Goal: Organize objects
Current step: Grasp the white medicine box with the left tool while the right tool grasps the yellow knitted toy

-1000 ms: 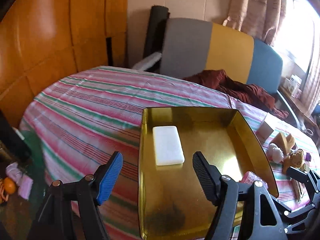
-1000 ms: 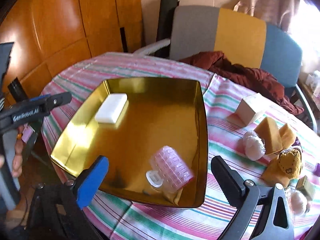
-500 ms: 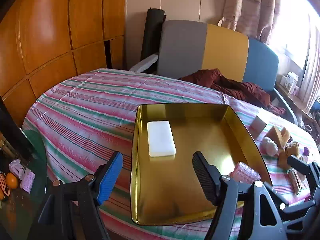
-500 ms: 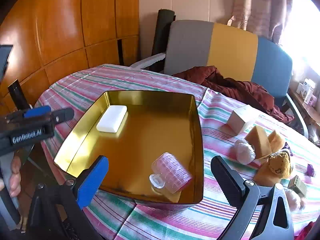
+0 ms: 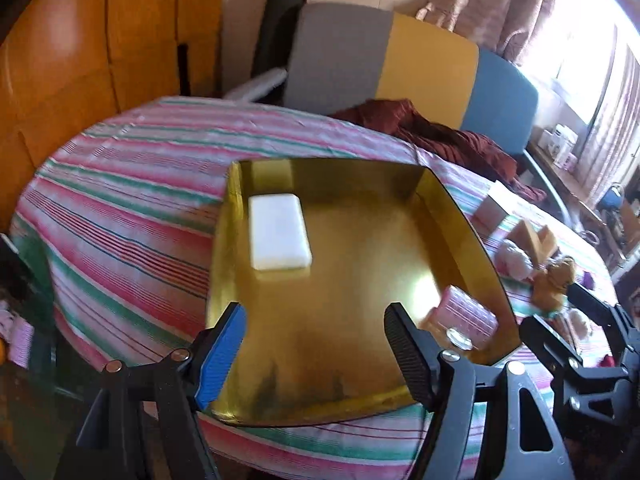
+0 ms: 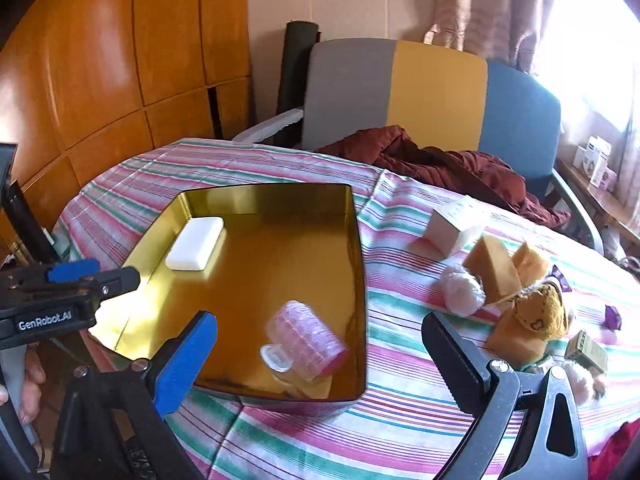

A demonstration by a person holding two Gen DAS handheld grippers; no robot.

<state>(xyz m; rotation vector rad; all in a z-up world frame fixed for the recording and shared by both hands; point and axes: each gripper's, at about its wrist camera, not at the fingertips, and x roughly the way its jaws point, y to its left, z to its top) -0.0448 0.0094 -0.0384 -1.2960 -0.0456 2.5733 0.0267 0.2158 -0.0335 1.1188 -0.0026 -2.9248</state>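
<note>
Table [image 6: 400, 432]: round, under a pink, green and white striped cloth; all else is placed from the tray.

Chair [image 6: 436, 96]: grey, yellow and blue back, beyond the tray's far wall; a dark red garment [image 6: 432, 160] is heaped on its seat.

Tray [image 6: 358, 280]: gold, rectangular, walled, on the table's near left part.

My left claw [image 5: 312, 356]: over the tray's near edge, jaws wide apart, nothing between them (blue pad left, black pad right).

My right claw [image 6: 320, 364]: over the tray's near right corner, jaws spread wide, gripping nothing.

White box [image 6: 456, 228]: on the cloth right of the tray's far corner, apart from it.

White block [image 5: 278, 232]: flat on the tray floor, in the far left corner.

Yellow wedges [image 6: 504, 268]: right of the tray, past the box.

Plush bear [image 6: 536, 312]: right of the tray, just beside the wedges.

Roller [image 6: 306, 338]: pink, ribbed, lying on its side in the tray's near right corner, clear cap toward me.

Pompom [image 6: 460, 290]: pale pink, right of the tray, touching a wedge.
</note>
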